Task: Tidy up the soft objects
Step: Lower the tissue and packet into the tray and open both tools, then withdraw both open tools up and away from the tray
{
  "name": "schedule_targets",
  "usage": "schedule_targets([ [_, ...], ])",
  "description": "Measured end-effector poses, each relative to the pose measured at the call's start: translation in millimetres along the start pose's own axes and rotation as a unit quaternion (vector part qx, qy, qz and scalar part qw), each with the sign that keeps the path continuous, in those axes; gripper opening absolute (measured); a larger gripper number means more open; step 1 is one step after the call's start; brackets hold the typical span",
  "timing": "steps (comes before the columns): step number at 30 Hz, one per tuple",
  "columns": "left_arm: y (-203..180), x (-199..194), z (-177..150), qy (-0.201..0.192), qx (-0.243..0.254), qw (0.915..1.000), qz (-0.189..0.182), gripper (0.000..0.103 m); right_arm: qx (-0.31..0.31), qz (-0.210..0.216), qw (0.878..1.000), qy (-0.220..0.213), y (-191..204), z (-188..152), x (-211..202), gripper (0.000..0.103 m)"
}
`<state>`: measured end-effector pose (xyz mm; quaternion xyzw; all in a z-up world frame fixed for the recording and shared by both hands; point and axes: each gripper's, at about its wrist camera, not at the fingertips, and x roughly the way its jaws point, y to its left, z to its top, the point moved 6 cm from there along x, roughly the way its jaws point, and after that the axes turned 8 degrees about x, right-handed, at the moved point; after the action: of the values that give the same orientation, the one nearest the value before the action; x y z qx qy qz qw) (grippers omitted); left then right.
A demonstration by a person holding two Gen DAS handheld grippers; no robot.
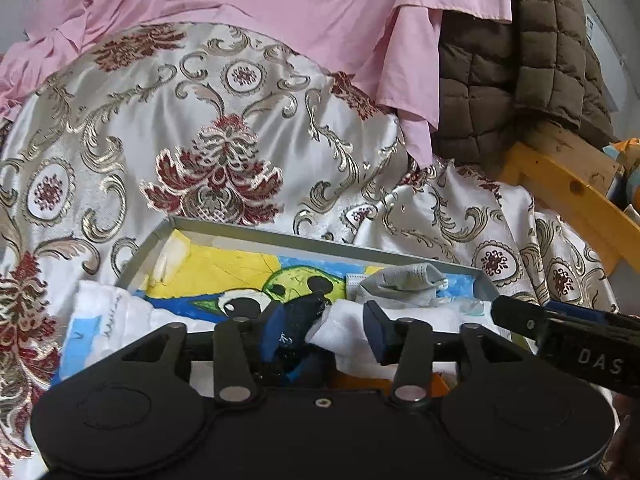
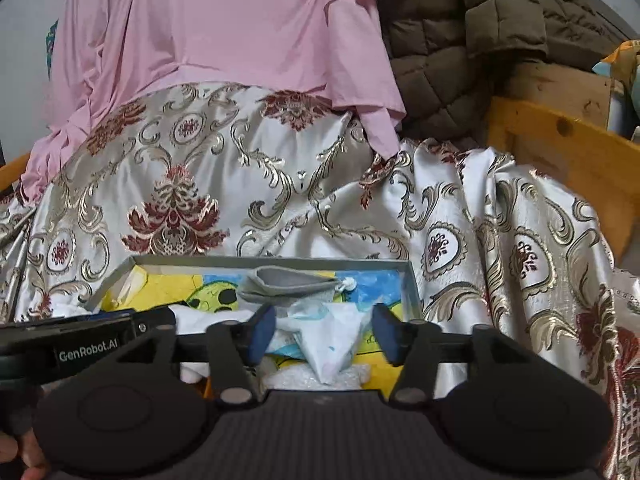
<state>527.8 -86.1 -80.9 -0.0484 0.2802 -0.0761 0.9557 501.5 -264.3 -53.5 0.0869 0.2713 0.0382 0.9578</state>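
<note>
Brocade cloth (image 1: pixel 248 128) covers the surface under 1 gray tray (image 1: pixel 280 236); behind it, 1 pink garment (image 1: pixel 280 8), 1 brown quilted jacket (image 1: pixel 520 60). In the tray, 1 gray sock (image 1: pixel 400 280). 2 claws, left claw (image 1: pixel 326 330) and right claw (image 2: pixel 324 334), both spread, pinching nothing

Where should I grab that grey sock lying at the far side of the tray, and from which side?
Probably the open cuff end of the grey sock, coming from above and the near side. It lies flat along the tray's far wall, so there is little room behind it, and the cuff's doubled edge stands up a little, giving the right gripper, now open, something to pinch.
</note>
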Motion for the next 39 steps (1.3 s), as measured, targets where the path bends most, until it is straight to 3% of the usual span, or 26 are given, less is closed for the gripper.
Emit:
schedule_targets([
  [9, 10.9, -36.5, 10.3, -0.025, -0.003, 0.9996, 0.009, 0.078, 0.015, -0.006, 1.0, -0.022, -5.7, 11.0, -30.3, 0.09],
  [14, 19.5, -69.3, 8.1, -0.045, -0.004, 0.9988, 0.019, 0.095, 0.014, 0.002, 0.999, -0.033, 0.4, 10.3, -56.4, 0.095],
  [17, 19.1, -89.6, 3.7, -0.056, 0.017, 0.9977, 0.034, 0.1, 0.006, 0.007, 0.999, -0.042, 7.3, 7.6, -74.9, 0.099],
  [22, 17.0, -124.1, -2.8, -0.069, 0.035, 0.996, 0.045, 0.102, -0.005, 0.014, 0.998, -0.058, 19.6, 0.8, -107.8, 0.103],
  [39, 17.8, -227.2, -30.5, -0.094, 0.022, 0.9936, 0.058, 0.102, -0.001, 0.016, 0.995, -0.096, 24.5, -24.7, -213.8, 0.103],
])
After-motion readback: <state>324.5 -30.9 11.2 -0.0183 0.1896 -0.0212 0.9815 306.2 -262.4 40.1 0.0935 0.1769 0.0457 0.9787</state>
